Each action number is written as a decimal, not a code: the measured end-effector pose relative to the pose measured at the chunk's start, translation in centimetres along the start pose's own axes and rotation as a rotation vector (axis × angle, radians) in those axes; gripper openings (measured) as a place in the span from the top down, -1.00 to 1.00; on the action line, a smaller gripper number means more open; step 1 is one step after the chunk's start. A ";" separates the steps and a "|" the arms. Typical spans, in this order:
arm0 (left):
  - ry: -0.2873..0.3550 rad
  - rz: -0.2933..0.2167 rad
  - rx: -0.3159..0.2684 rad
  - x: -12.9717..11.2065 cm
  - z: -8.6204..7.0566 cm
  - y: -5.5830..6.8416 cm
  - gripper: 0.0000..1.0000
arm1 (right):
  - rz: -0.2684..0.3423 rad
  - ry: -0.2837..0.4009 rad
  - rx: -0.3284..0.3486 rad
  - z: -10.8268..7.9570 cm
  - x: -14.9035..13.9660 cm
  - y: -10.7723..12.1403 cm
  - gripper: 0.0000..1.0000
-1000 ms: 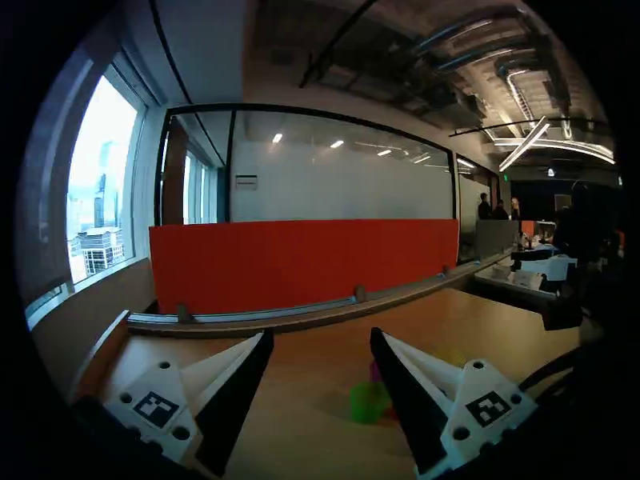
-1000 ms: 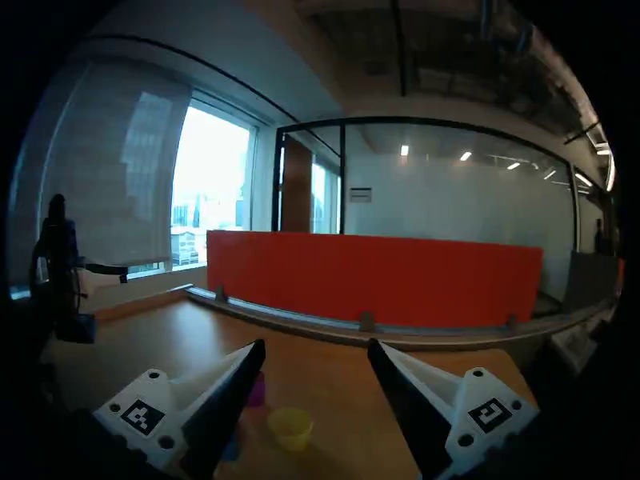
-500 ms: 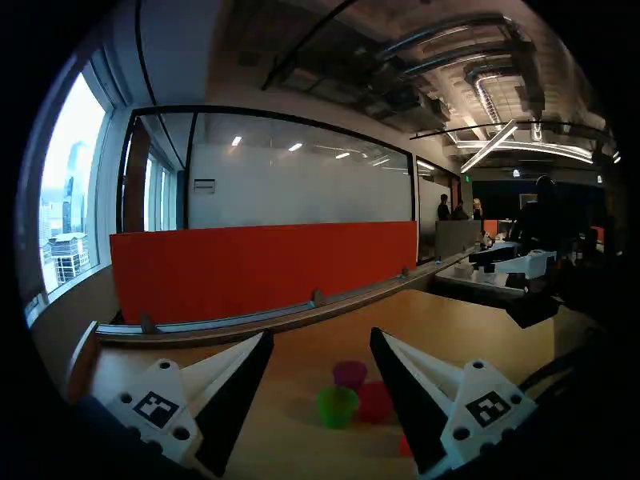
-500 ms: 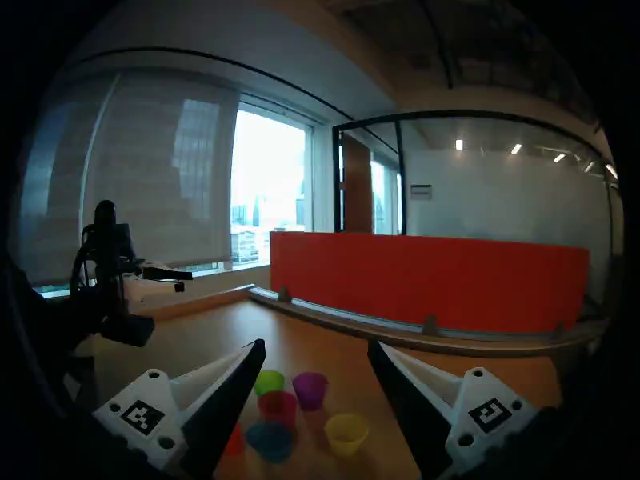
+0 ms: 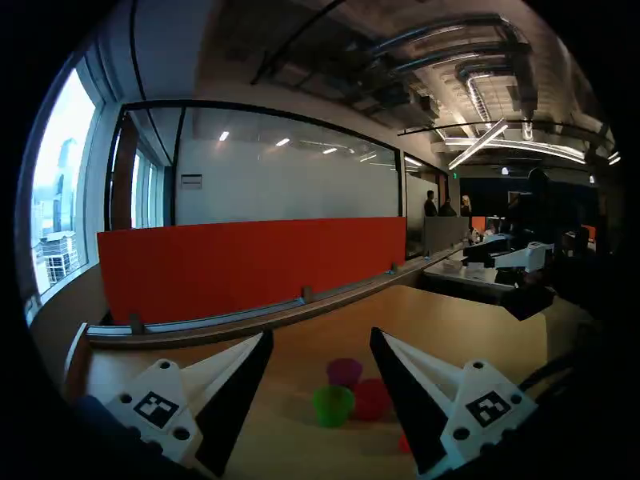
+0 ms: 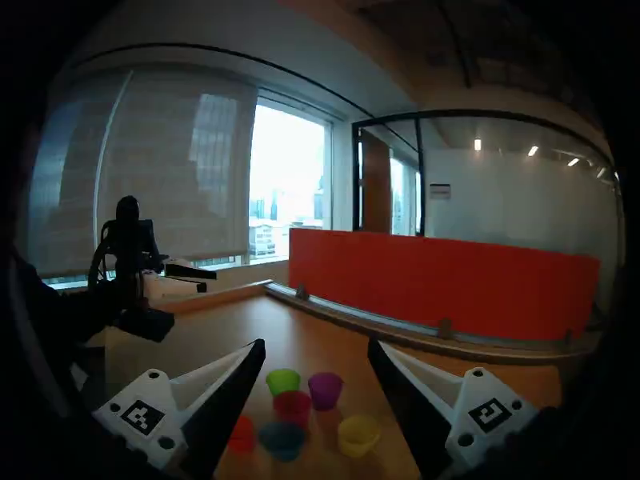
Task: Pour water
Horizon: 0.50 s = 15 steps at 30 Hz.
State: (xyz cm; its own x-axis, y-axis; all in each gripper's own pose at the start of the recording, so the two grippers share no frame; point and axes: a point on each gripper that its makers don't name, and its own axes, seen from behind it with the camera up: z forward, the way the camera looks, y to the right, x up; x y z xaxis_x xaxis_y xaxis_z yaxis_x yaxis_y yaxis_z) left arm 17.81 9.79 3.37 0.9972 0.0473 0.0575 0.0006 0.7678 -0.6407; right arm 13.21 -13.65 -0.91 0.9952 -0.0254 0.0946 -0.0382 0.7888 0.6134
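A broad window (image 6: 288,184) takes up one side of the room, bright with daylight. A long glass wall (image 5: 280,184) runs behind the desk. Below the glass, an orange partition (image 5: 248,260) stands along the far edge of a wooden table (image 6: 240,336).

The left gripper (image 5: 320,332) hangs low over the table with its fingers spread wide and nothing between them. The right gripper (image 6: 315,342) is likewise wide open and empty, held above the tabletop and pointing toward the partition from another angle.

The things to pour with sit out on the table ahead of both grippers, well short of the partition and touched by neither. In the right gripper view they show between the two fingers. A green cup (image 6: 282,381) and a purple cup (image 6: 325,390) stand side by side at the back. A red cup (image 6: 293,406) stands just in front of them. A blue cup (image 6: 281,438) and a yellow cup (image 6: 358,434) are nearest the camera. A smaller reddish cup (image 6: 241,434) is partly hidden by the left-hand finger.

In the left gripper view the green cup is nearest, with the purple one behind it and the red one just beside it on the right. All stand upright, close together. Whether any holds water I cannot tell.
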 end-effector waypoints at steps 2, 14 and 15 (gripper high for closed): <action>-0.006 0.007 -0.015 0.0 0.1 0.1 -0.78 | -0.004 -0.009 0.005 0.1 0.0 0.0 -0.99; -0.025 0.064 -0.078 -0.4 0.6 1.2 -0.79 | -0.020 -0.103 0.072 0.3 -1.8 -1.0 -0.99; -0.027 0.062 -0.079 -0.5 0.7 1.1 -0.79 | -0.021 -0.109 0.076 0.4 -1.9 -1.1 -0.99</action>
State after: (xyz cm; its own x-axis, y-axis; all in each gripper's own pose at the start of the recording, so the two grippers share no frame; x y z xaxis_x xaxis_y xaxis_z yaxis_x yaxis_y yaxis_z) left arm 17.30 11.06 3.19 0.9931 0.1112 0.0364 -0.0538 0.7105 -0.7017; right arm 11.35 -14.71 -1.48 0.9802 -0.1118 0.1632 -0.0279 0.7384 0.6738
